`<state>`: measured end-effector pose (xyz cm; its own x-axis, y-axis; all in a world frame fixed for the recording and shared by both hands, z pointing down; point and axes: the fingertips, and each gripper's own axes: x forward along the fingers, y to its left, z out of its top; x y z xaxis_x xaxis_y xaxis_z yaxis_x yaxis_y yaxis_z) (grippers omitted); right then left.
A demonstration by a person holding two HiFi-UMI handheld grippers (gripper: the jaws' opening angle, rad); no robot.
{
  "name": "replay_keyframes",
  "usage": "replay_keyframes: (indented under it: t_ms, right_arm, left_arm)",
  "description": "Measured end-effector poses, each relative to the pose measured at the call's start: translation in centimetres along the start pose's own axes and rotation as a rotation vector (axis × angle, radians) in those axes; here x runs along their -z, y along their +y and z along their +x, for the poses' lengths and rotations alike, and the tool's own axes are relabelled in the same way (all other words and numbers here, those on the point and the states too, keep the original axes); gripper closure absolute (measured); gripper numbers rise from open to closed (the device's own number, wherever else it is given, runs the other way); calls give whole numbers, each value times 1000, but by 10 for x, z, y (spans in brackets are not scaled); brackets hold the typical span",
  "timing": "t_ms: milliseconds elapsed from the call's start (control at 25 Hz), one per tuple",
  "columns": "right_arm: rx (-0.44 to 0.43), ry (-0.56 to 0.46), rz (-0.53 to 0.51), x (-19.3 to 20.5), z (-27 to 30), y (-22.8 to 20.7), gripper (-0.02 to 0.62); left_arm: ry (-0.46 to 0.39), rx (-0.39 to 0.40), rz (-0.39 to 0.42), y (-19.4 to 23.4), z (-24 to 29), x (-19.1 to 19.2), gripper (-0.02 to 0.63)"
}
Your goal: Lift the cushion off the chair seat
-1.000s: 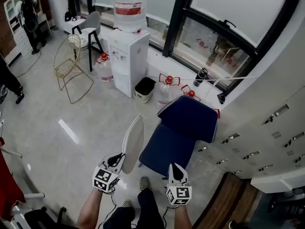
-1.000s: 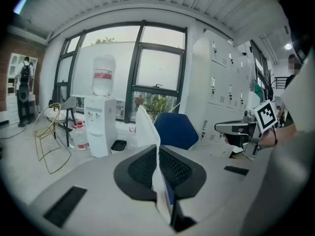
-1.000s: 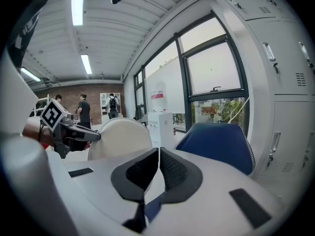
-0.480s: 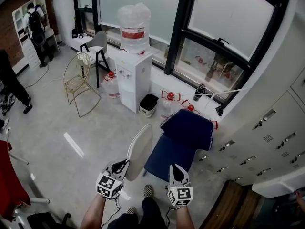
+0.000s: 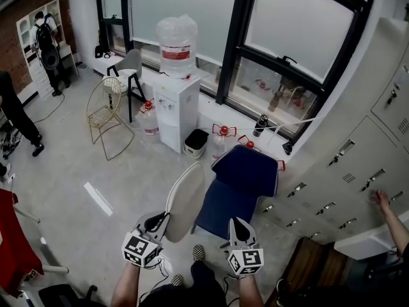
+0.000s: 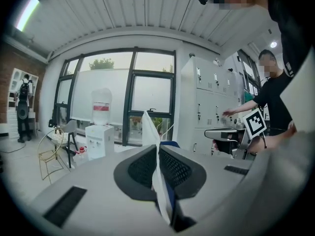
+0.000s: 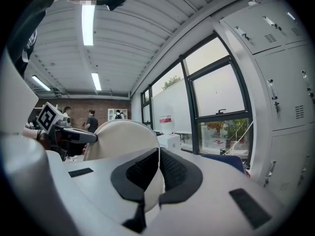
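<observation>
**A:** What did we get from the head view?

**B:** Our left gripper (image 5: 158,220) had the cream cushion (image 5: 185,197) by its near rim. The cushion stood on edge just left of the blue chair (image 5: 245,169). Its long axis ran away from us, rising from those jaws. Our right gripper (image 5: 238,228) hung over the near end of the seat, apart from the cushion, which lay to its left.

**A:** And the left gripper view?

**B:** There we met the cushion (image 6: 149,128) edge-on, a thin pale blade coming straight up out of the pads. They were pinched narrow on it.

**A:** The right gripper view?

**B:** The pads of the right gripper (image 7: 158,168) met in a thin line, and we could make out nothing nipped between them. The cushion's (image 7: 120,139) broad face filled the space to their left. The left gripper (image 7: 91,137) was at its far left rim.

**A:** So which hand counted?

**B:** We judged that the left one carried it alone and that the cushion was off the seat. We could not tell whether its lower rim touched the chair's side. Any further lift would follow the left hand, with the chair close on the cushion's right.
</observation>
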<state>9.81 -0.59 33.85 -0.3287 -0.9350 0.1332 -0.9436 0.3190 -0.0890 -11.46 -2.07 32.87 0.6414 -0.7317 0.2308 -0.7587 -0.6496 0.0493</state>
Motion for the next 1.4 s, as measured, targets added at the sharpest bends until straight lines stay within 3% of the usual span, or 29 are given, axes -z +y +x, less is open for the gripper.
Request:
replay_keyframes:
  t_ms: [600, 1400]
  right_arm:
    - [47, -29, -17, -9, -58, 22, 564]
    - [42, -30, -24, -7, -69, 23, 565]
  left_arm:
    - [-16, 24, 51, -24, -59, -8, 580]
    - [-41, 33, 43, -35, -59, -6, 580]
